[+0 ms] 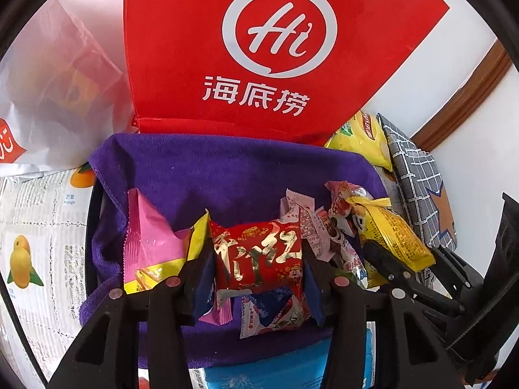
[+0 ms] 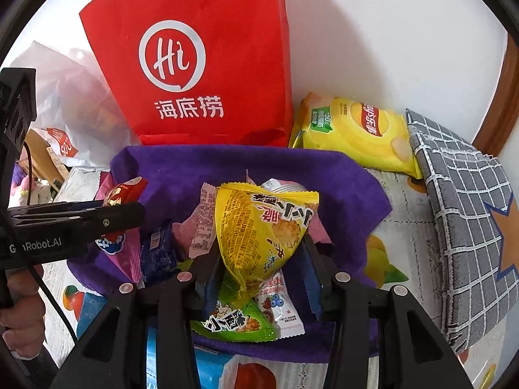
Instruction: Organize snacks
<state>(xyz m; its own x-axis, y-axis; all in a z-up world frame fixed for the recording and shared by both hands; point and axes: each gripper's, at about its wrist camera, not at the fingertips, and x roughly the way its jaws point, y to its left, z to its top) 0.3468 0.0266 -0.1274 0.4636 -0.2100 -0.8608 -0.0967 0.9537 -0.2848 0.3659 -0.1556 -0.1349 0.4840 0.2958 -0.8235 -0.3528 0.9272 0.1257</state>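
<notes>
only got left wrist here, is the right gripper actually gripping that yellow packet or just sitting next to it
Observer: Gripping, it seems: the yellow packet stands between the fingers of the right gripper, with both pads against it.
Operator: anything under it
Observer: A green packet lies flat right below it, on the purple cloth.
Operator: can you see what's carrying my gripper
Observer: Yes, a hand shows low at the left edge of the right wrist view, behind the left gripper.
</notes>
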